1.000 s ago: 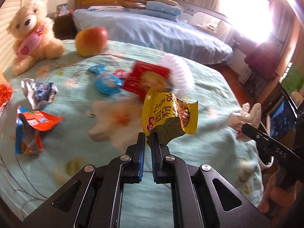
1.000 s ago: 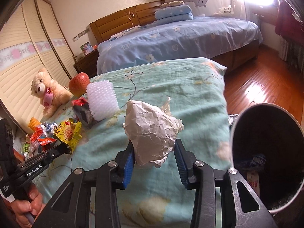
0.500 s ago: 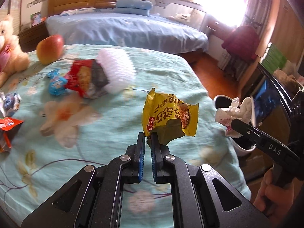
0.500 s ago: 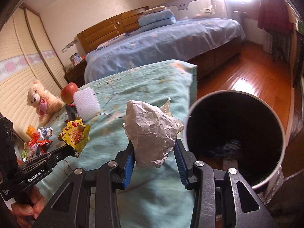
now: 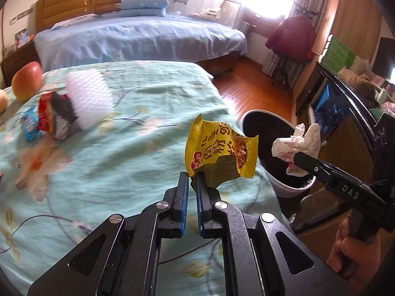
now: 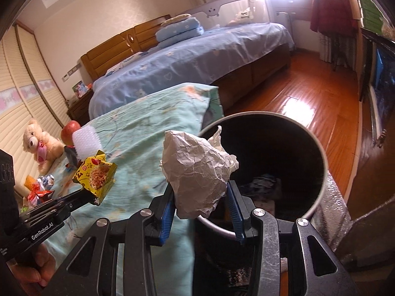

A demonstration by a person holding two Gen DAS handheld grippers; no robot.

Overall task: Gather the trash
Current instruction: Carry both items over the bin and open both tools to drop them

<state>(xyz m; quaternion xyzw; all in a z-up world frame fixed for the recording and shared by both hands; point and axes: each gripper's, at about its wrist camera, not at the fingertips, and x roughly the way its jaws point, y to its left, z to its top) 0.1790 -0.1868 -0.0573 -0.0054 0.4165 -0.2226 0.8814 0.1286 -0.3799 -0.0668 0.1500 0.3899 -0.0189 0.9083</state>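
- Yellow wrapper [image 5: 220, 149] is clamped in my left claw [image 5: 192, 181], above the bed's [image 5: 118, 153] corner beside the bin [image 6: 318, 148].
- My right claw [image 6: 198, 193] grips crumpled paper [image 6: 197, 170] over the bin's rim.

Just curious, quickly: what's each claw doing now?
Left gripper: closed on yellow snack wrapper.
Right gripper: closed on crumpled paper.
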